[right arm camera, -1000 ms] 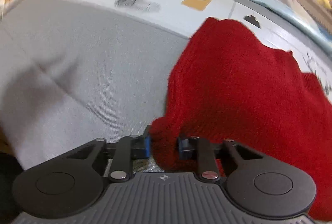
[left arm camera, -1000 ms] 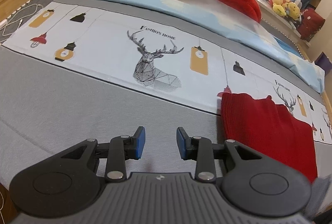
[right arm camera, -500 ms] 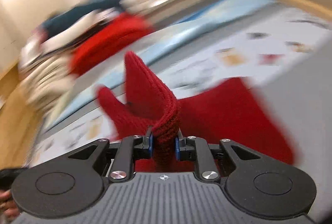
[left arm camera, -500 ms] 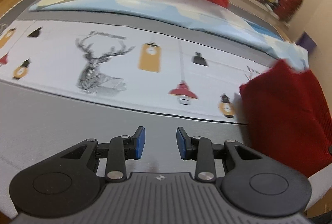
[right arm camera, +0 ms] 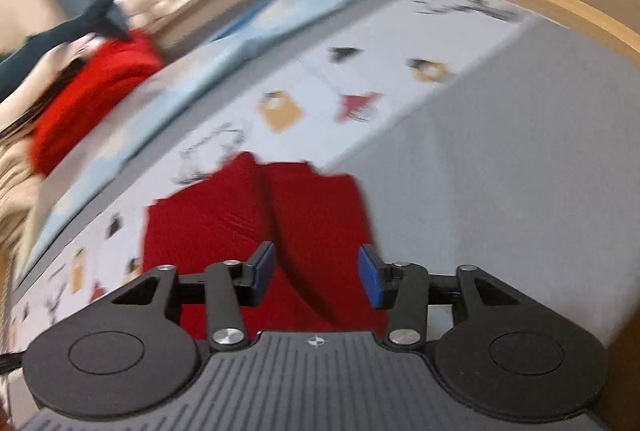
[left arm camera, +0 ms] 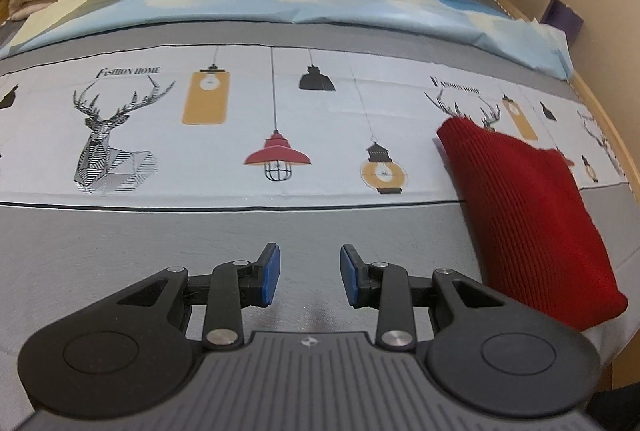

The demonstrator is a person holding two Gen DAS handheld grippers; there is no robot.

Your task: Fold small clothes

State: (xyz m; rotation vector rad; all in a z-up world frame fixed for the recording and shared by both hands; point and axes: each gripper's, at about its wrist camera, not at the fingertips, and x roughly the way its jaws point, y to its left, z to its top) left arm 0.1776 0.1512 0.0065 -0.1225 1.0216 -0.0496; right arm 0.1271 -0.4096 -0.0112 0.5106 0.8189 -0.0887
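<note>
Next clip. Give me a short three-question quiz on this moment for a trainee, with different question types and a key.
1. True or false: the right gripper is clamped on the red knit garment.
2. Which band of the bedsheet lies under the left gripper? A plain grey, B lamp-and-deer print, C light blue.
3. Fill in: in the left wrist view the garment lies to the ___ of the gripper.

Key
1. False: its jaws have just been opening, pads clear of the garment.
2. A
3. right
</note>
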